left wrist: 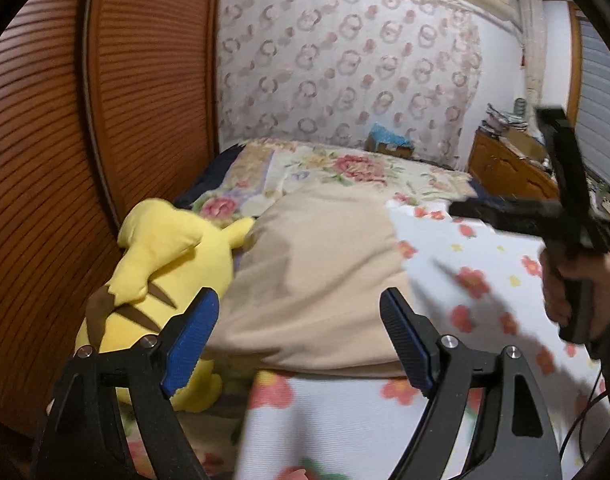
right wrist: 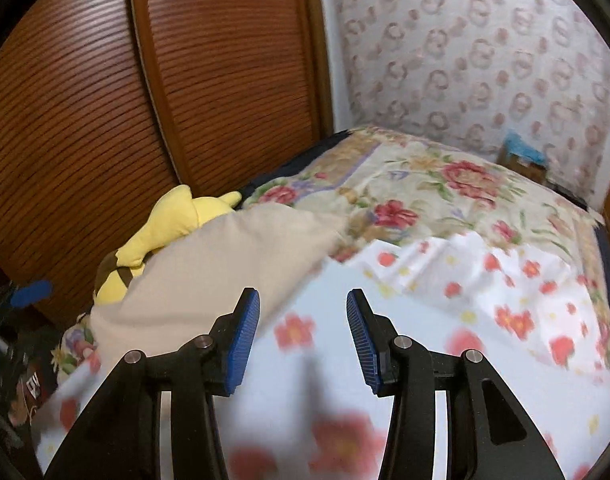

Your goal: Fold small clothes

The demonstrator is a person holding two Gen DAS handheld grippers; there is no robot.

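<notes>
A white cloth with red and yellow flowers point(left wrist: 465, 288) lies spread on the bed; it also fills the near part of the right wrist view point(right wrist: 445, 300), blurred close up. My left gripper point(left wrist: 299, 312) is open and empty, held above the bed near the cloth's left edge. My right gripper point(right wrist: 303, 312) is open and empty just above the flowered cloth. In the left wrist view the right gripper's body point(left wrist: 561, 216) shows at the right, held by a hand point(left wrist: 565, 288), blurred.
A beige pillow point(left wrist: 321, 280) lies left of the cloth, with a yellow plush toy point(left wrist: 165, 264) beside it against the brown slatted wardrobe doors point(left wrist: 85, 140). A floral bedspread point(right wrist: 425, 184) covers the bed. A wooden dresser point(left wrist: 509, 168) stands at the far right.
</notes>
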